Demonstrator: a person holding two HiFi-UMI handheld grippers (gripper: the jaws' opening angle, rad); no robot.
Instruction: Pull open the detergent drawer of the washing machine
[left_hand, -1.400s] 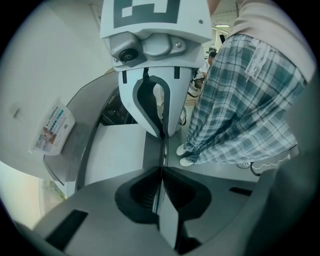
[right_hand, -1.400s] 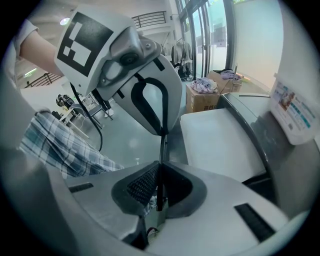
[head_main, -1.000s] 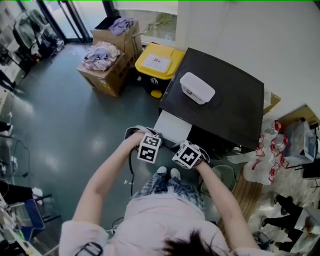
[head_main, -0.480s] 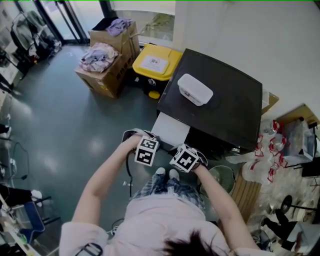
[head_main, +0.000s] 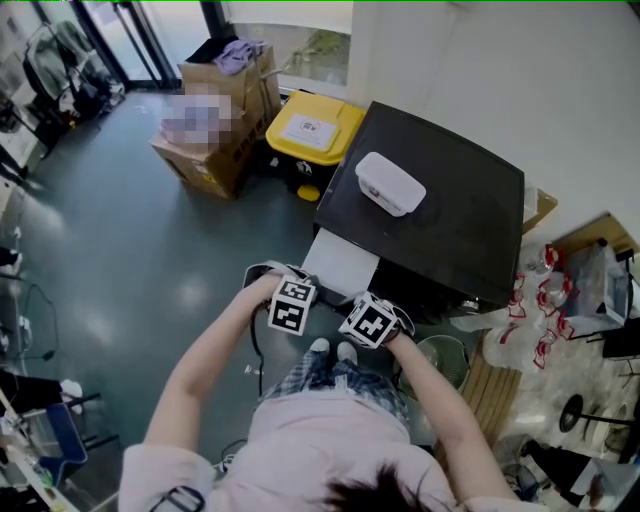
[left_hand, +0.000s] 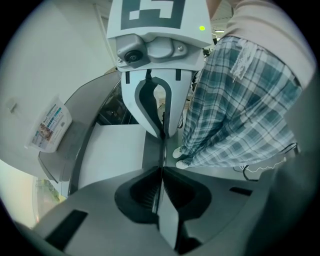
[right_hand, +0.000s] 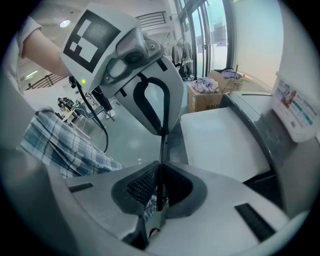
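The washing machine (head_main: 440, 205) has a black top. A white flat panel (head_main: 342, 258) juts out of its front left; it looks like the detergent drawer standing out, and it also shows in the gripper views (left_hand: 112, 155) (right_hand: 220, 142). Both grippers hang in front of the person, just short of that panel and touching nothing. My left gripper (head_main: 297, 300) (left_hand: 161, 170) is shut and empty. My right gripper (head_main: 368, 318) (right_hand: 160, 175) is shut and empty too. The two point at each other, tips close together.
A white lidded box (head_main: 390, 183) sits on the machine's top. A yellow-lidded bin (head_main: 312, 128) and cardboard boxes (head_main: 215, 150) with cloth stand to the left. A round bucket (head_main: 445, 355) and bagged clutter (head_main: 560, 300) are on the right. The person's feet (head_main: 332, 347) are below the grippers.
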